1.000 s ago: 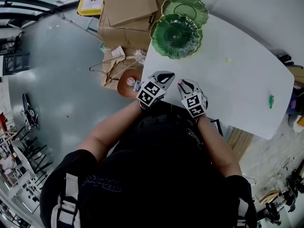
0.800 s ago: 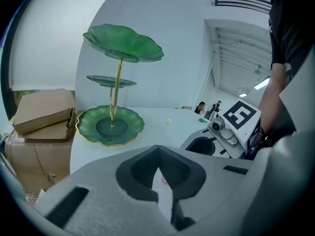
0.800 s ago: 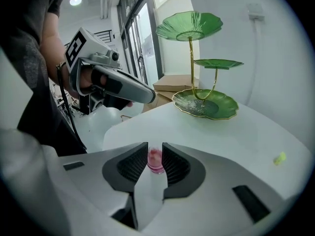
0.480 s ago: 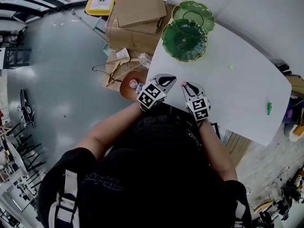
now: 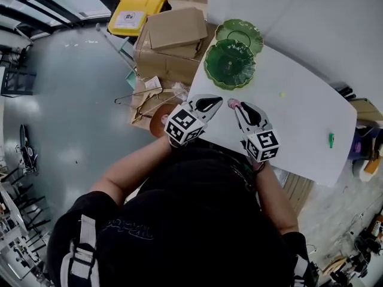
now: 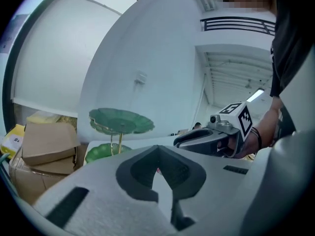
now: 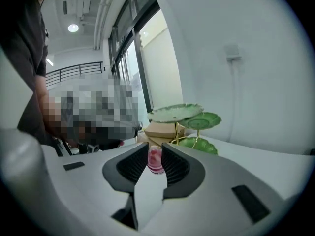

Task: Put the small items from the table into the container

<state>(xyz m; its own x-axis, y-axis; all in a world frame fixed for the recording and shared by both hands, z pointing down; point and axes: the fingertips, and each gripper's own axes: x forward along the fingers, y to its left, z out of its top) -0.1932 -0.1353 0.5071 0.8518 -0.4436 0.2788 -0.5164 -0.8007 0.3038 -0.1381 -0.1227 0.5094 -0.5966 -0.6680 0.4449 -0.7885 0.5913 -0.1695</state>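
Right gripper view shows the right gripper [image 7: 155, 150] clamped at its pad tips on a small pink item [image 7: 155, 163], held above the white desk [image 5: 299, 118]. The item looks light, smooth and possibly squashy, so a gentle pinch across its middle seems the right hold. The left gripper [image 6: 157, 151] has its jaws drawn together; only a tiny reddish speck shows in the gap, and it cannot be identified. One green tiered stand [image 5: 230, 63] has three plates. Two more small items lie on the desk: a yellowish bit [image 5: 282, 94] and a green piece [image 5: 330, 140].

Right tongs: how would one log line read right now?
right tongs: shut on small pink item | left tongs: shut | green tiered dish: on table
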